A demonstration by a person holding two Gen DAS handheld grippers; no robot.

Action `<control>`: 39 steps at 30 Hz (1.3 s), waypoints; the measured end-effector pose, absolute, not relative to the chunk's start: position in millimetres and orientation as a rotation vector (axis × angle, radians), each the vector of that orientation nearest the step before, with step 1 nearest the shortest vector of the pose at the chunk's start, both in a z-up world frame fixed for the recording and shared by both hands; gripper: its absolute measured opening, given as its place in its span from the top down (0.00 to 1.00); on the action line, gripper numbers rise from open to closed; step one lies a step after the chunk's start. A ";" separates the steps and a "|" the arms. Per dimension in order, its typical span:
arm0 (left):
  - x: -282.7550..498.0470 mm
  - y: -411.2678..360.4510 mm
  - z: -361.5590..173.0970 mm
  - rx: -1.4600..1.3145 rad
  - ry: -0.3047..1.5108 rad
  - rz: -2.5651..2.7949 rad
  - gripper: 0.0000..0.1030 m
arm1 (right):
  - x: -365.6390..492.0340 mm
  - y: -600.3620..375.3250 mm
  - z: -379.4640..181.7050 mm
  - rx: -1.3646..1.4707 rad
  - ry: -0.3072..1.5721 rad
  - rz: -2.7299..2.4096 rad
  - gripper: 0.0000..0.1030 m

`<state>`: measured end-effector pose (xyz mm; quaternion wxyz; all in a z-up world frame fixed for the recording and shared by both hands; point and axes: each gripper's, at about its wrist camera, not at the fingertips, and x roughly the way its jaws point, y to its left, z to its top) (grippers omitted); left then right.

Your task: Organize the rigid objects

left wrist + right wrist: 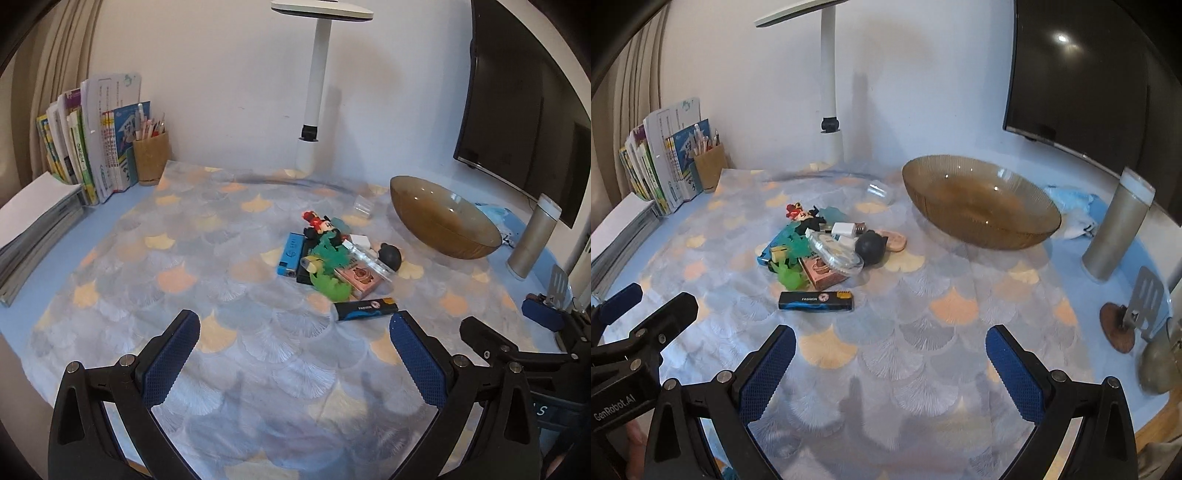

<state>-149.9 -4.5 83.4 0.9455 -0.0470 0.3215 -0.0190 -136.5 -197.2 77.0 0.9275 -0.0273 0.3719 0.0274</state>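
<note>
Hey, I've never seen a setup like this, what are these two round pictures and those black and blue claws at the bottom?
Each picture comes from a fisheye camera on a hand-held tool, looking along its two blue-padded fingers. One shows the left tool, the other the right tool; a person holds one in each hand. Both are open and hold nothing. Ahead, on a patterned cloth, lies a small pile of trinkets, a black lighter just in front of it, and an empty amber glass bowl further right.
</note>
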 end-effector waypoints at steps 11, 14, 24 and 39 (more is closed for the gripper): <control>-131.1 -2.1 77.5 -0.099 0.694 -0.030 0.01 | -123.9 -194.5 69.3 -0.057 0.811 0.062 0.00; -128.2 -2.9 76.2 -0.094 0.699 -0.022 0.01 | -121.2 -193.8 67.8 -0.062 0.818 0.062 0.00; -122.5 -7.4 72.9 -0.082 0.732 -0.018 0.01 | -114.3 -197.7 63.1 -0.063 0.843 0.050 0.00; -123.6 -6.5 69.7 -0.080 0.749 -0.012 0.01 | -116.6 -197.9 60.3 -0.054 0.847 0.045 0.00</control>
